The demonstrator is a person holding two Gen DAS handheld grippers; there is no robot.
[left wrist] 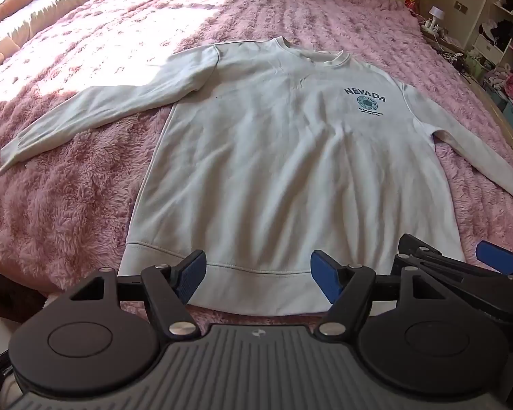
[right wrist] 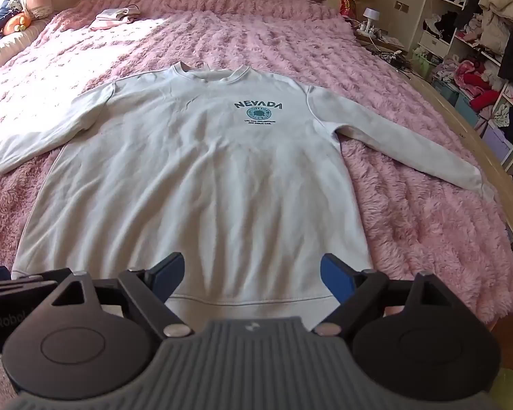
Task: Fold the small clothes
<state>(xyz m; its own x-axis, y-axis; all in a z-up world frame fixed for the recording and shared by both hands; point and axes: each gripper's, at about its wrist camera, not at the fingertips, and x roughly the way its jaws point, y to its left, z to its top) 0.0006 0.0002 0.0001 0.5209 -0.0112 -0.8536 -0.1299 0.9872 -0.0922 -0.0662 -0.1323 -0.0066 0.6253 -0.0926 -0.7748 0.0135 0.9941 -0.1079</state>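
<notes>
A white long-sleeved sweatshirt point(left wrist: 273, 157) with a dark "NEVADA" print lies flat, front up, on a pink fluffy bedspread point(left wrist: 68, 205), both sleeves spread out to the sides. Its hem lies nearest to me. My left gripper point(left wrist: 258, 275) hovers open above the hem, left of its middle, with nothing between its blue pads. My right gripper point(right wrist: 251, 276) stands open above the hem point(right wrist: 256, 302) of the same sweatshirt point(right wrist: 195, 177), also holding nothing. The right gripper's fingers point(left wrist: 496, 259) show at the right edge of the left wrist view.
A small folded pink and white garment point(right wrist: 114, 17) lies near the head of the bed. Pillows and an orange plush toy point(right wrist: 17, 22) sit at the far left. Right of the bed stand a cluttered bedside table point(right wrist: 369, 24) and open shelves point(right wrist: 478, 51) full of clothes.
</notes>
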